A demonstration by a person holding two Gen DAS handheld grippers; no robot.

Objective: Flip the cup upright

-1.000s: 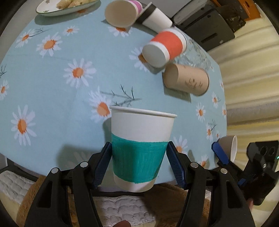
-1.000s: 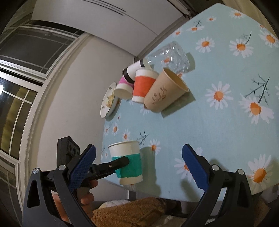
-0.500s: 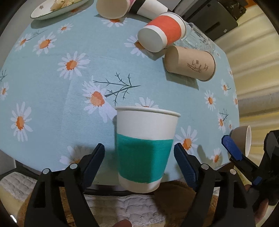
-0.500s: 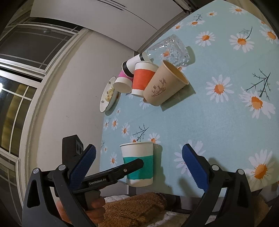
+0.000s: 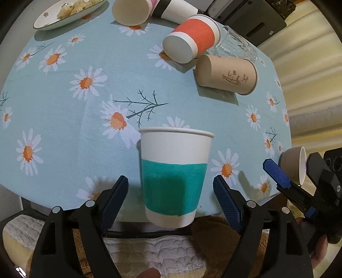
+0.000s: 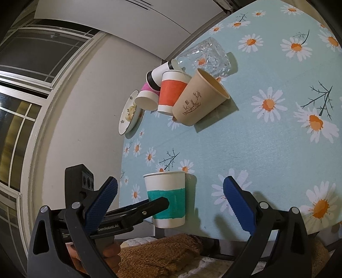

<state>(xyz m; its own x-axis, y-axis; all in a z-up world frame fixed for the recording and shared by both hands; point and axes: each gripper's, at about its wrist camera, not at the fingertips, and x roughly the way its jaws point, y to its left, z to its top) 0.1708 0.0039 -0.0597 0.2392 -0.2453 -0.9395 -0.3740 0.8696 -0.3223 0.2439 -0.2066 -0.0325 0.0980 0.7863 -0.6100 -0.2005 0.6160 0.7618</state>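
Left wrist view: my left gripper (image 5: 171,192) has its fingers spread, one either side of the teal-banded paper cup (image 5: 174,175), neither pad touching it. The cup stands upright, mouth up, near the table's (image 5: 64,132) front edge. I judge it light, thin-walled, easily crushed and easily tipped; the best hold is at the teal band, mid-height, with gentle pressure. Further back, well apart: an orange cup (image 5: 190,41) and a brown cup (image 5: 226,73) on their sides, touching; a clear glass (image 5: 237,43) behind them; a pink cup (image 5: 130,9) and a black-banded cup (image 5: 175,9); a plate of food (image 5: 66,14). At right, my right gripper (image 5: 292,177) and a small bowl-like cup (image 5: 294,164), which sits between its fingers; contact unclear. Right wrist view: right gripper (image 6: 171,203), fingers spread wide, holding nothing I can see. The teal cup (image 6: 166,198) stands between them, further off, with one left-gripper finger (image 6: 136,211) beside it. The fallen cups crowd together beyond; nothing blocks the near cup.
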